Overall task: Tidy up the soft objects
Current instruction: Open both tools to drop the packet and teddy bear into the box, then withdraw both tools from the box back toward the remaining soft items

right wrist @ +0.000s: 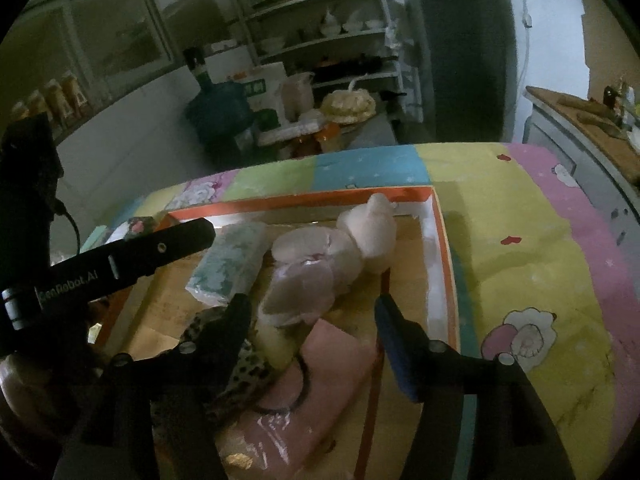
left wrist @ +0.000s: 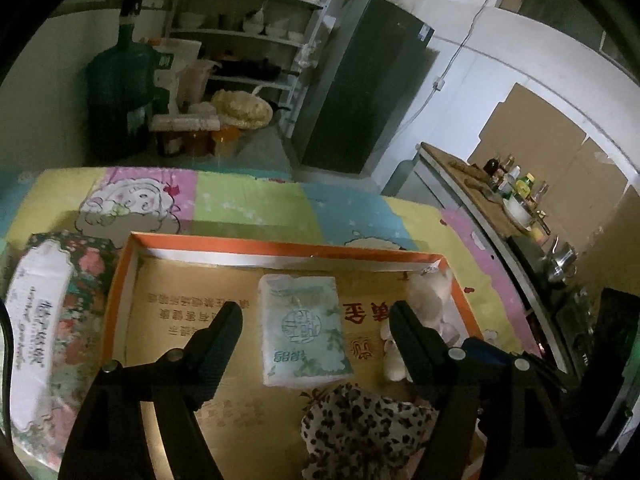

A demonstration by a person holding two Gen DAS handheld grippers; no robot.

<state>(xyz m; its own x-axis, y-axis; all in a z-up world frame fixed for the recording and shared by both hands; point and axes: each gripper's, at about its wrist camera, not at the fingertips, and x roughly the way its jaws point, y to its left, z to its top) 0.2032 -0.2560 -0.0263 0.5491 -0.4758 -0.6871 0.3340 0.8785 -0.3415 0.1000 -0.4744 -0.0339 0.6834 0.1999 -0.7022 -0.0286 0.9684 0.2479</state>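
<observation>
A shallow orange-rimmed box [left wrist: 280,246] with a gold floor lies on the table. In it are a pale green tissue pack [left wrist: 304,332], a leopard-print cloth [left wrist: 360,428] and a white plush toy [left wrist: 428,300]. My left gripper [left wrist: 316,312] hovers open over the tissue pack, and its pads stand clear of the pack's sides. In the right wrist view the plush toy [right wrist: 352,240] lies beside a pink wrapped pack [right wrist: 320,364], the tissue pack [right wrist: 232,264] and the leopard cloth [right wrist: 240,364]. My right gripper [right wrist: 312,304] is open above the toy's near end and holds nothing.
A floral tissue box [left wrist: 52,320] lies left of the orange box on the patchwork cartoon tablecloth [right wrist: 520,240]. Beyond the table stand a dark water bottle [left wrist: 120,80], shelves [left wrist: 248,32] and a dark cabinet [left wrist: 360,80]. A counter with bottles [left wrist: 512,188] runs along the right.
</observation>
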